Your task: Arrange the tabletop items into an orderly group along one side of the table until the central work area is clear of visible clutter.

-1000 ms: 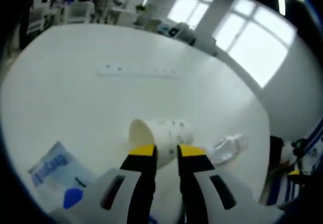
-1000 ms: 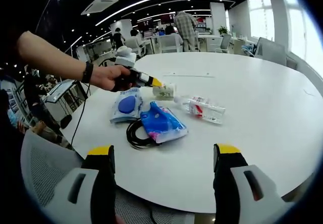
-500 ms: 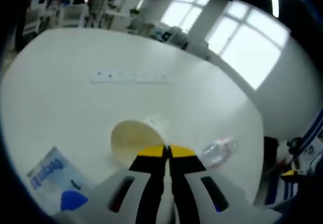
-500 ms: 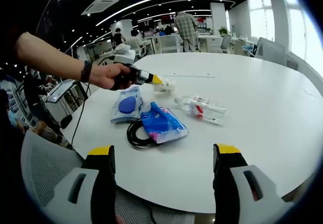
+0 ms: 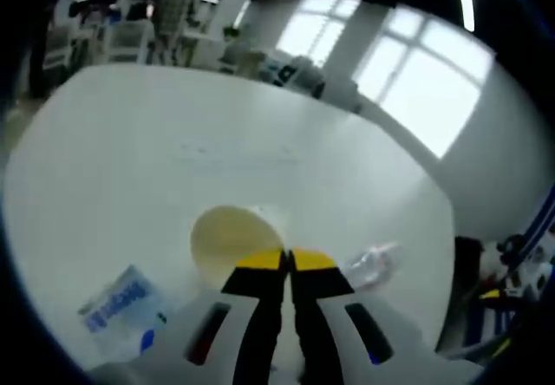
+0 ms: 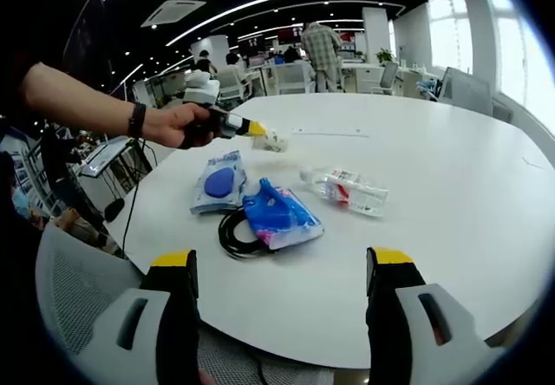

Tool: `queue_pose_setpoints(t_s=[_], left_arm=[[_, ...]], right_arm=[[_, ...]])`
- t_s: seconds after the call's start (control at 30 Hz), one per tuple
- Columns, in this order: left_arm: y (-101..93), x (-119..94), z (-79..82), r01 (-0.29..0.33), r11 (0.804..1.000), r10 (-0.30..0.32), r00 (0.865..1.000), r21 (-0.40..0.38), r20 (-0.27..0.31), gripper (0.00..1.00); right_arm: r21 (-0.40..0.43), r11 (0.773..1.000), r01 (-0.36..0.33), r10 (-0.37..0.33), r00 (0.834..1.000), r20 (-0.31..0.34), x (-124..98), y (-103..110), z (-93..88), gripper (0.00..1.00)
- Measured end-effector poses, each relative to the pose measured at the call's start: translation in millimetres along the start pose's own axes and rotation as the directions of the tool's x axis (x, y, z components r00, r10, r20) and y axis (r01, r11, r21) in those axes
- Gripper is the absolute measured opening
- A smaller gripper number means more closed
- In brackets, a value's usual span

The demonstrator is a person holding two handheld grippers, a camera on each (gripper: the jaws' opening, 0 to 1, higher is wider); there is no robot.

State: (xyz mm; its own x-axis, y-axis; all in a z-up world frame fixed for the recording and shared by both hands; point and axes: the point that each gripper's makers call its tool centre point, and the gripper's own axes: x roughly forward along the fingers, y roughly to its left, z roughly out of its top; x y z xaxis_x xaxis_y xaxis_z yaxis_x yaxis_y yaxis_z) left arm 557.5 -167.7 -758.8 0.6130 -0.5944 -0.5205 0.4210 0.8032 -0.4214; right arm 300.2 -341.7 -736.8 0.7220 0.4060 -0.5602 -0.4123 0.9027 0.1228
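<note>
Low in the left gripper view, the left claw [image 5: 285, 259] is pressed together on the rim of the small white paper cup [image 5: 227, 239]. It looks light and crushable, so a gentle rim pinch suits it. The right claw [image 6: 282, 268] hangs spread over the white round tabletop [image 6: 451, 168], empty.

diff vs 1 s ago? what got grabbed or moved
The left gripper closed its jaws on the rim of the paper cup, which lay on its side a second ago, and has lifted it up and away from the pile. Unchanged: the right gripper hangs open at the table edge; the plastic bottle, two blue packets and black cable lie as before.
</note>
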Motion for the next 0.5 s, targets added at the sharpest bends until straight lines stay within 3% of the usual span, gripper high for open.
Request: queue_pose_setpoints(t_s=[0.2,0.5], left_arm=[[20.2,-32.5,12.6,-0.049,0.999,0.050,0.997,-0.014,0.058,0.00],[49.6,-81.6,6.2,-0.107,0.994,0.108,0.991,-0.021,0.084,0.00]], right_arm=[[-0.007,1.000,0.010,-0.010,1.000,0.002,-0.2,-1.5,0.3,0.81],[-0.014,1.000,-0.004,0.004,1.000,0.008,-1.3,2.7,1.4,0.81]])
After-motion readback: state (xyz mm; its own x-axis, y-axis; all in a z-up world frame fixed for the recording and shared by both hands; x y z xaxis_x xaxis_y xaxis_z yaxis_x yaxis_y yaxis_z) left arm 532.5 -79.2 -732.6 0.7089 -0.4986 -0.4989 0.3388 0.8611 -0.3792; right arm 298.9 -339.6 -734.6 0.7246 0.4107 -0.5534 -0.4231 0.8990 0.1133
